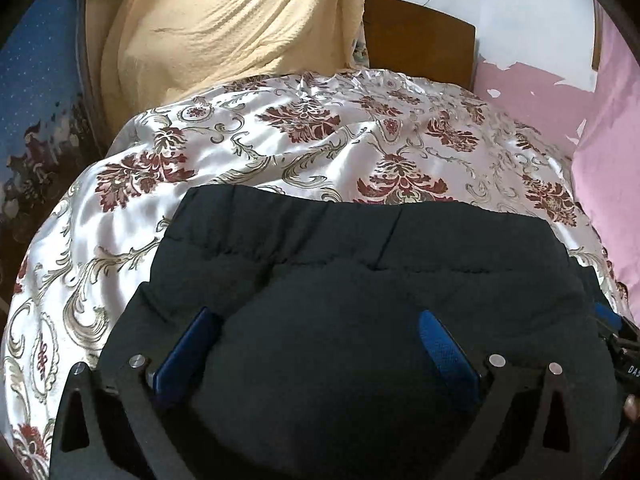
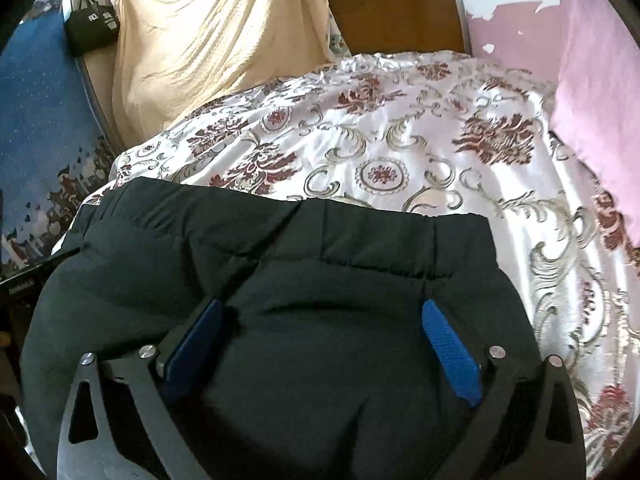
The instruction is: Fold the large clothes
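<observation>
We are seeing a black bag [image 2: 91, 28] beside the yellow blanket [image 2: 208, 40] only in the right wrist view. The dark garment [image 1: 340, 280] is lying folded on the floral bedspread [image 1: 280, 128]. Left gripper [image 1: 318, 316] and right gripper [image 2: 322, 306] are both standing spread wide, blue pads [image 2: 450, 354] clear of the cloth lying between and beneath them.

Black padded garment [image 1: 340, 280] lies on white floral satin bedspread [image 1: 280, 140], at near edge. Cream knitted blanket [image 1: 224, 20] behind bedspread, left. Brown wooden headboard [image 1: 416, 36] behind, pink wall [image 1: 600, 140] right.
</observation>
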Demonstrator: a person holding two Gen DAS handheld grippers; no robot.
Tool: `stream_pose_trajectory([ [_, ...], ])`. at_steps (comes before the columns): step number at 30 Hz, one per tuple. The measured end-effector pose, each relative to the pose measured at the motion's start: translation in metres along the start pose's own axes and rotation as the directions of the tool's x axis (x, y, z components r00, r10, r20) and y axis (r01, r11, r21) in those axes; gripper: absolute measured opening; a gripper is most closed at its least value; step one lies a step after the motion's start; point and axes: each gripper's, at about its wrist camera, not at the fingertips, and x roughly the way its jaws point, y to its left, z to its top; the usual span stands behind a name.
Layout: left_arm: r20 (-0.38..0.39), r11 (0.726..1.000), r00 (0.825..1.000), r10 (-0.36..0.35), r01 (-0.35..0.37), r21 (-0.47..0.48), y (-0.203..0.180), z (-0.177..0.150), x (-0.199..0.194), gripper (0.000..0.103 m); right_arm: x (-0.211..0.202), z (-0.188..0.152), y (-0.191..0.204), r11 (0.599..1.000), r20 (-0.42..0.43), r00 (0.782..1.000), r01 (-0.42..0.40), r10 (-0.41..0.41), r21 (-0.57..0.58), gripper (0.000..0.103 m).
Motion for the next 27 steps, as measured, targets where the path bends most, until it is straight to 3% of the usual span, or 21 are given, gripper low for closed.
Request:
stream_pose_trajectory([
  [7, 0.004, 0.997, 0.998, -0.061, 0.061, -0.048, 0.005, -0.001, 0.013, 0.103, 0.023, -0.002, -0.010, 0.995, -0.015, 0.997, -0.072, 0.073, 0.069, 0.101],
  [27, 0.102, 0.979, 0.982, -0.157, 0.168, -0.115, 0.020, -0.019, 0.009, 0.103, 0.008, -0.017, -0.013, 0.988, 0.092, 0.990, -0.120, 0.111, 0.093, 0.102],
])
